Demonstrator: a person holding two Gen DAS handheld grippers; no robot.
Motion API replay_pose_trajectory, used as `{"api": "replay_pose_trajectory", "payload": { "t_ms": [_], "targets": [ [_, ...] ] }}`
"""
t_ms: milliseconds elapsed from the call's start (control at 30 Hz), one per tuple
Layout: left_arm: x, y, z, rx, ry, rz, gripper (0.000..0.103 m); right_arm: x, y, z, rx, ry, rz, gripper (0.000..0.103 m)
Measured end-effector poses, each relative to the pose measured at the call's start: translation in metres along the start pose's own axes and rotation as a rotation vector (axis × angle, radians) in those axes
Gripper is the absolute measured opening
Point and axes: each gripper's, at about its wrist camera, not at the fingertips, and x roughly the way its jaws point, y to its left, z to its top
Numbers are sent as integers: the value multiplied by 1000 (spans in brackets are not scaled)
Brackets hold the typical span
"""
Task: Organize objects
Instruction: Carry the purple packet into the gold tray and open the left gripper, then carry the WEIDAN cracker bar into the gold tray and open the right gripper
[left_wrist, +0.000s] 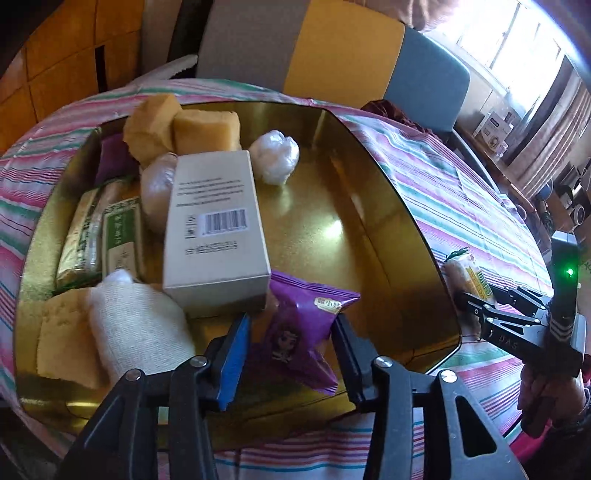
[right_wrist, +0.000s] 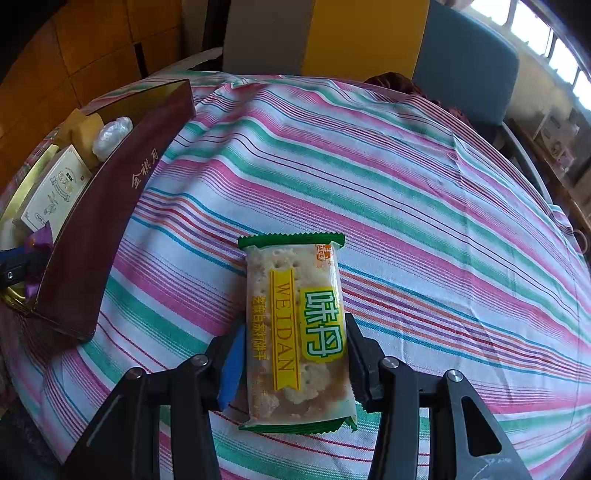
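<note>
Fingers of the left gripper (left_wrist: 291, 347) stand apart around a purple snack packet (left_wrist: 301, 332) lying in the gold tray (left_wrist: 369, 229), seemingly clear of its sides. Beyond sit a barcoded box (left_wrist: 216, 229), a white cloth roll (left_wrist: 136, 328), green packets (left_wrist: 110, 236), yellow cakes (left_wrist: 205, 131) and plastic-wrapped balls (left_wrist: 275, 155). Only the right wrist view shows the tray's maroon outer wall (right_wrist: 107, 229) and the right gripper (right_wrist: 295, 354) clamped on a cracker packet (right_wrist: 295, 332) on the striped tablecloth (right_wrist: 406, 206).

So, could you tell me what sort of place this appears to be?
Probably a home dining room: a round table under a striped tablecloth, upholstered chairs pulled up to it, and a window above cluttered shelves.
</note>
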Motion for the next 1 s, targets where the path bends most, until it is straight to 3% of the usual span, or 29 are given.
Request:
{"api": "replay_pose_trajectory", "payload": {
  "t_ms": [533, 667, 833, 1000],
  "targets": [
    [-60, 23, -7, -10, -183, 50, 46, -4, 0, 4, 79, 0, -13, 48],
    [-70, 36, -10, -32, -209, 70, 46, -27, 8, 16, 143, -61, 11, 48],
    [-78, 54, -13, -77, -222, 78, 46, -65, 65, 47, 108, -166, 124, 48],
    [-86, 67, -16, -104, -245, 83, 46, -63, 133, 75, 6, -174, 185, 48]
  ]
}}
